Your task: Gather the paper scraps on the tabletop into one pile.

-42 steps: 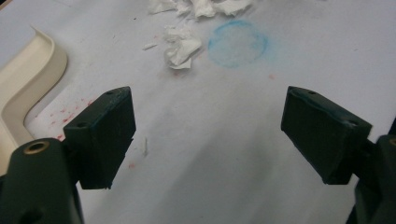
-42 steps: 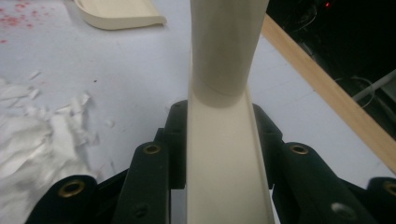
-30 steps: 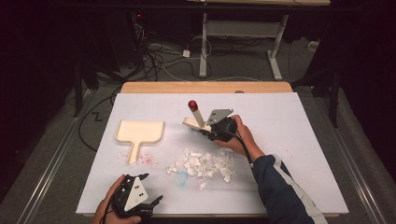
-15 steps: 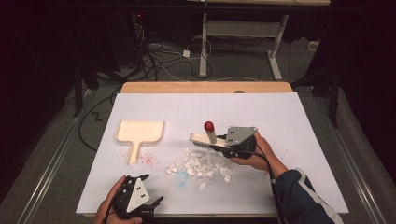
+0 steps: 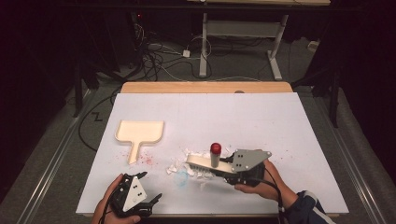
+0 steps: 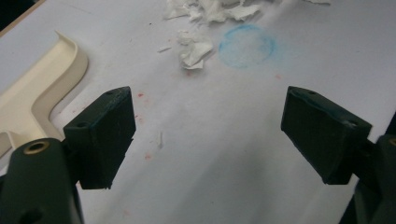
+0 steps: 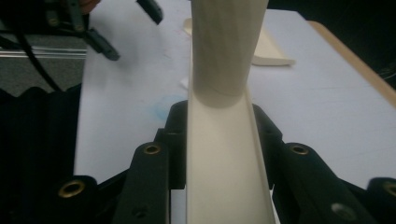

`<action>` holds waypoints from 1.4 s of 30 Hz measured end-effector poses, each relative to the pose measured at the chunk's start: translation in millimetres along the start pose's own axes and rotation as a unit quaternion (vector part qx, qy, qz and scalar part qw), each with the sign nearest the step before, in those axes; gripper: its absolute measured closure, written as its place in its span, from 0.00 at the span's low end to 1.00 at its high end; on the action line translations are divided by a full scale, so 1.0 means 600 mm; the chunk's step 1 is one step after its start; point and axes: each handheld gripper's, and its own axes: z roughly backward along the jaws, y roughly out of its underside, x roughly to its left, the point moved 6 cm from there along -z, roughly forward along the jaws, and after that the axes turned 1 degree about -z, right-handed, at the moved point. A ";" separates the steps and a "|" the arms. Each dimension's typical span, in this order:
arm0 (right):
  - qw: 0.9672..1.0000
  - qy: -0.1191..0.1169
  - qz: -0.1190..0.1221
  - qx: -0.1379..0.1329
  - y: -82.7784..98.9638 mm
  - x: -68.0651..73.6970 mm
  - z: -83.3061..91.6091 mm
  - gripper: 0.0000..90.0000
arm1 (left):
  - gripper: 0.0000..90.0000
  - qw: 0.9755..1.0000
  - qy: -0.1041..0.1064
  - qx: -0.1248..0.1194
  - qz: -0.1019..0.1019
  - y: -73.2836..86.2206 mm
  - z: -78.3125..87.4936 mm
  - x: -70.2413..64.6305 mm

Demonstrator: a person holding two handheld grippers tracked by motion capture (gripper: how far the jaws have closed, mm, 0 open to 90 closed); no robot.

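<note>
Cream plastic brush (image 5: pixel 201 162) with red-capped handle — pinched in the right gripper (image 5: pixel 229 173) — left gripper (image 5: pixel 152 201) spread.

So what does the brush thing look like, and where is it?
Look at the white table, near its front edge, where torn paper scraps lie. The cream brush sits over them, clamped in the right gripper. Its upright handle has a red tip, unlike the flat cream dustpan.
</note>
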 end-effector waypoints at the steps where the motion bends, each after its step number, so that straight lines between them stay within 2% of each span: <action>1: 1.000 -0.016 -0.009 -0.001 0.003 0.009 -0.004 0.75 | 0.19 1.000 -0.001 -0.001 0.001 0.000 0.001 0.001; 2: 0.999 -0.033 -0.012 0.001 0.007 0.019 -0.007 0.75 | 0.19 1.000 -0.001 -0.002 0.002 0.000 0.002 0.001; 6: 0.997 -0.076 -0.025 0.008 0.022 0.045 -0.018 0.75 | 0.19 1.000 -0.003 -0.005 0.005 -0.001 0.004 0.003; 9: 0.996 -0.084 -0.027 0.023 0.038 0.048 -0.031 0.75 | 0.19 1.000 -0.002 -0.005 0.005 0.000 0.004 0.003; 12: 0.996 -0.080 -0.038 0.022 0.048 0.037 -0.037 0.75 | 0.19 1.000 -0.001 -0.004 0.003 0.000 0.003 0.002; 17: 0.998 -0.032 -0.044 0.037 0.062 0.004 -0.026 0.75 | 0.19 1.000 -0.001 -0.002 0.004 0.001 0.002 0.002; 19: 0.998 -0.023 -0.052 0.037 0.064 -0.005 -0.022 0.75 | 0.19 1.000 -0.002 -0.004 0.004 0.000 0.003 0.003; 20: 0.998 -0.002 -0.047 0.045 0.064 -0.010 -0.021 0.75 | 0.19 1.000 -0.003 -0.004 0.005 0.000 0.004 0.004; 21: 0.998 -0.001 -0.049 0.046 0.064 -0.012 -0.020 0.75 | 0.19 1.000 -0.003 -0.006 0.006 0.000 0.004 0.004; 22: 0.998 -0.003 -0.056 0.040 0.062 -0.014 -0.018 0.75 | 0.19 1.000 -0.003 -0.005 0.005 0.000 0.004 0.004; 26: 0.997 0.022 -0.069 0.029 0.051 -0.018 -0.014 0.75 | 0.19 1.000 -0.008 -0.006 0.006 0.000 0.006 0.007; 30: 0.996 0.032 -0.084 -0.001 0.023 -0.012 -0.018 0.75 | 0.18 1.000 -0.011 -0.013 0.006 0.001 0.011 0.011; 34: 0.995 0.025 -0.095 -0.026 -0.012 0.006 -0.042 0.75 | 0.18 0.999 -0.033 0.004 -0.011 0.009 0.010 0.016; 36: 0.994 0.012 -0.101 -0.030 -0.027 0.017 -0.064 0.75 | 0.18 1.000 -0.028 0.007 -0.012 0.013 0.009 0.017; 38: 0.994 0.003 -0.106 -0.028 -0.038 0.030 -0.091 0.75 | 0.18 0.999 -0.035 0.006 -0.013 0.013 0.012 0.019; 42: 0.992 -0.004 -0.126 -0.020 -0.055 0.054 -0.146 0.75 | 0.18 0.999 -0.043 -0.012 0.002 0.012 0.018 0.025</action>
